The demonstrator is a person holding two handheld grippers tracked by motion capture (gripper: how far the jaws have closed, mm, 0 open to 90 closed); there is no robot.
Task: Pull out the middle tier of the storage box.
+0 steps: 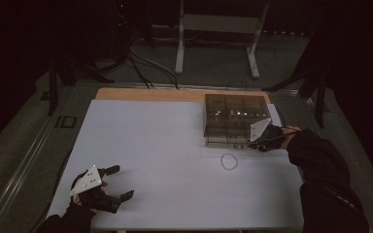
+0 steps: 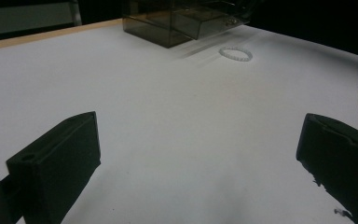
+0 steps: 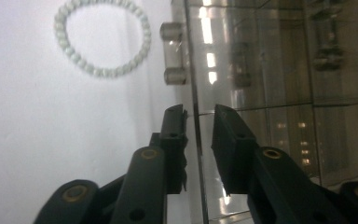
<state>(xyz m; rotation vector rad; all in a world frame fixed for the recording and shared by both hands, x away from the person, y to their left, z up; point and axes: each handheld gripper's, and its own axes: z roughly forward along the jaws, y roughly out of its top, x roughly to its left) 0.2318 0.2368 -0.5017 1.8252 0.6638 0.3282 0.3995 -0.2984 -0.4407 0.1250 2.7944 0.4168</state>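
A smoky clear drawer box [image 1: 235, 119] [image 2: 168, 23] [image 3: 284, 70] stands at the back right of the white table top [image 1: 165, 145]. One low drawer juts out a little, and its clear front panel carries a small handle [image 3: 173, 53]. My right gripper [image 1: 251, 144] [image 3: 198, 114] straddles that thin panel's edge with a jaw on each side and small gaps showing, so it is open. A white bead bracelet [image 1: 229, 161] [image 2: 236, 54] [image 3: 101, 39] lies flat just in front of the box. At the near left my left gripper [image 1: 120, 182] [image 2: 200, 135] rests open wide, holding nothing.
A strip of wooden table edge [image 1: 150, 93] shows behind the white sheet. Beyond it, a metal stand [image 1: 218, 24] and cables [image 1: 145, 68] sit on the dark floor. The person's dark right sleeve [image 1: 320, 170] reaches in along the table's right side.
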